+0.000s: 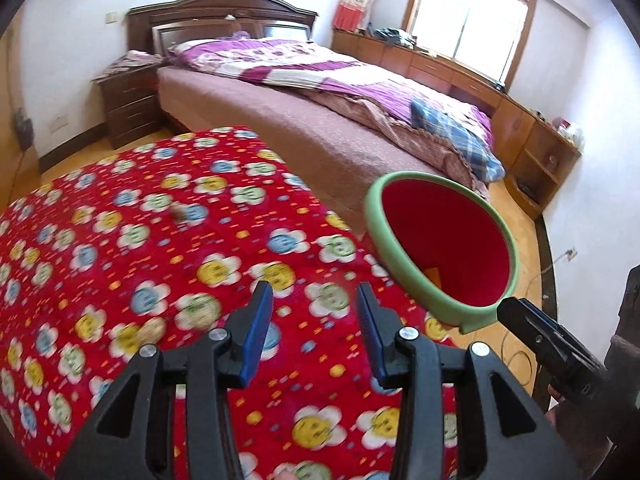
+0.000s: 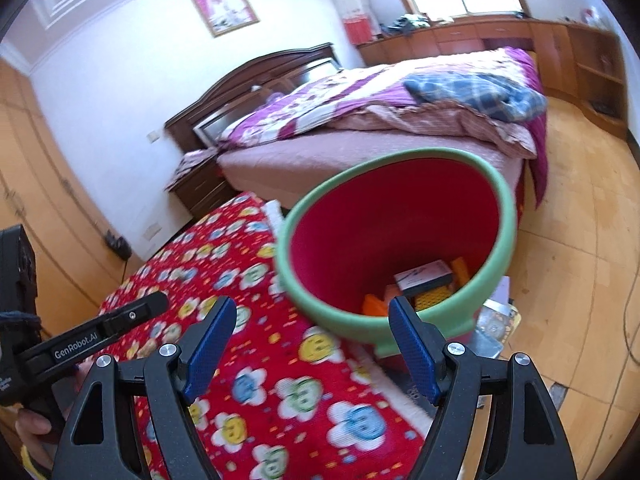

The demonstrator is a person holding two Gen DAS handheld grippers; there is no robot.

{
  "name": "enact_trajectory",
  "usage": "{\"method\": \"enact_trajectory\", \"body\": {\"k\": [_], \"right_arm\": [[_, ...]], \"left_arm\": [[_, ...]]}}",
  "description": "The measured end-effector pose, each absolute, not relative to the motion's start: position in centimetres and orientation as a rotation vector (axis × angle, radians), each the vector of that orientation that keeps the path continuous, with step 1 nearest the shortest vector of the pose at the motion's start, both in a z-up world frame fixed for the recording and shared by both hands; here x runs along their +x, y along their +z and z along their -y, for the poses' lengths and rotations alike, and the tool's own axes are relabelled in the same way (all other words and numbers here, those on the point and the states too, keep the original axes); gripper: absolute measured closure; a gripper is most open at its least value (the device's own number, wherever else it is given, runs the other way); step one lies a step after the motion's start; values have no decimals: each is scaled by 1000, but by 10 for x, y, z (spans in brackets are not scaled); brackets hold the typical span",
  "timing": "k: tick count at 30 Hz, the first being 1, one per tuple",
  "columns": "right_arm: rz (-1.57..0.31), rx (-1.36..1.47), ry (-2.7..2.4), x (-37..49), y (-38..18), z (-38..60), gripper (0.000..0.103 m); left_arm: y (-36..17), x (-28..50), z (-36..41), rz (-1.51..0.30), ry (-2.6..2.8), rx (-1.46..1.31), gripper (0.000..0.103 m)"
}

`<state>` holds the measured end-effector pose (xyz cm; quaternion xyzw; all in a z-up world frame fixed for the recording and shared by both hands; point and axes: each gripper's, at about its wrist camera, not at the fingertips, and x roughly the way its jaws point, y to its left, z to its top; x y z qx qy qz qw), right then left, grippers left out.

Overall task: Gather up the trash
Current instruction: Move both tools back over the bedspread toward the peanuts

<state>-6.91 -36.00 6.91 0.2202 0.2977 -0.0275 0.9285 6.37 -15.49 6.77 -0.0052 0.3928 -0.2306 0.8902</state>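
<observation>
On the left, a red flower-printed blanket (image 1: 160, 240) is spread over a raised surface, and a small brownish scrap (image 1: 178, 213), blurred and not identifiable, is seen lying on it. It is judged to be the remaining trash: it lies ahead and to the left of the left gripper (image 1: 314, 300), whose blue pads stand partly spread with nothing between them. The left hand is judged nearer to it. Further right, the right gripper (image 2: 312, 314) is held widely spread and empty, aimed at the green-rimmed red bin (image 2: 504, 216), which stands just beside the blanket's right edge. Inside the bin, a small box (image 2: 424, 278) and orange and yellow pieces (image 2: 460, 268) are seen at the bottom.
</observation>
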Motion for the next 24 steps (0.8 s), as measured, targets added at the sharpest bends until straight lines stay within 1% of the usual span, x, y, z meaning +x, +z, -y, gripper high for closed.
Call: {"method": "enact_trajectory", "body": {"k": [14,24], "right_arm": [[-602,282,76,-75,74,278,24],[-584,217,101,-78,67,250,24]], "left_arm": [[68,26,73,-758,-294,-90,60],[54,8,36,-723,-144,-110,60]]}}
